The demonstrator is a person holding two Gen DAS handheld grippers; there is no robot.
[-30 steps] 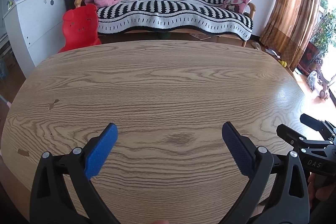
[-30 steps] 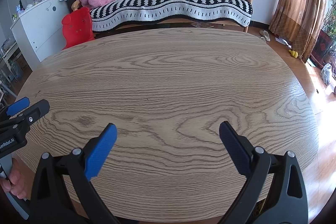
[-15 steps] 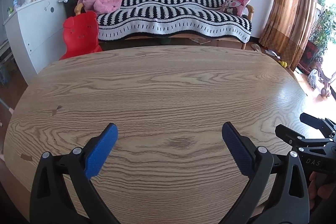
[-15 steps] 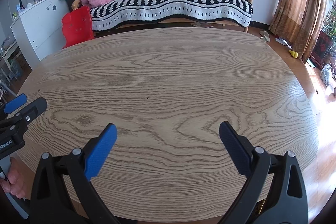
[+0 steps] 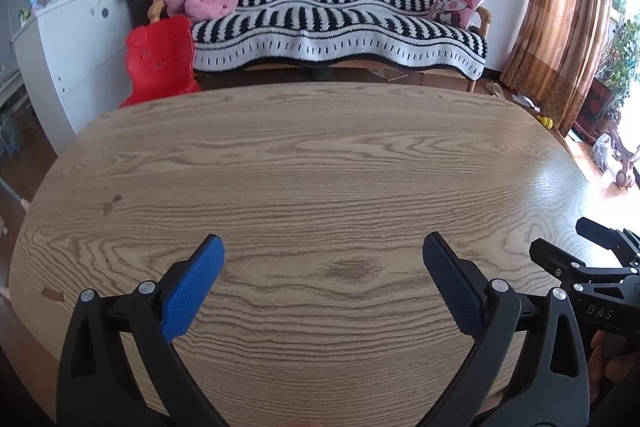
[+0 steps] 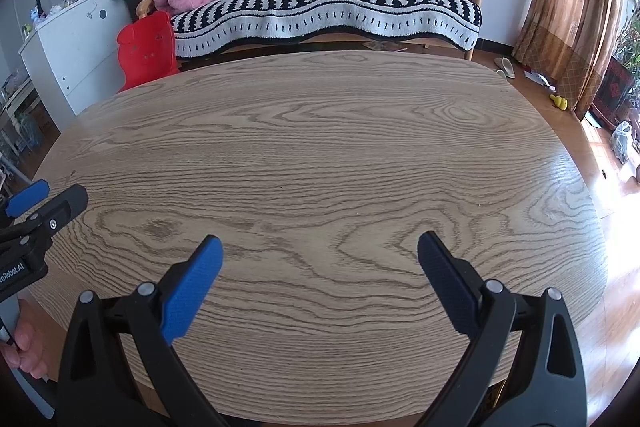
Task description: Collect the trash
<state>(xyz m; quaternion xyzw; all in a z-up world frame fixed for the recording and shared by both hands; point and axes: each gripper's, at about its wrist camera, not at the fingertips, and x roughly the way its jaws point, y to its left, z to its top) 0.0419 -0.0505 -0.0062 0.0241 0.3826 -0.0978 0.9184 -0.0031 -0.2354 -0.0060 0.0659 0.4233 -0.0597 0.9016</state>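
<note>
Left wrist view shows both blue-padded grippers, left gripper (image 5: 323, 259) and right gripper (image 6: 318, 259), spread apart and empty over the oak-grain oval wooden table (image 5: 320, 167), so finding trash likely comes next.

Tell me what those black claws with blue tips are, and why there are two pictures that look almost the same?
Those claws are grabbers, a bit like big tongs. A person holds one in each hand; no robot is here. Each grabber has a small camera looking forward along its two fingers, so each picture shows one grabber from behind. One picture comes from the left gripper, the other from the right gripper. Both are open and hold nothing. Each camera also catches the other grabber at the picture's edge.

Below them is a wooden table with no trash on it that I can see. Behind it stand a striped sofa and a red chair. Small bits lie on the floor by the curtain, too small to name.
</note>
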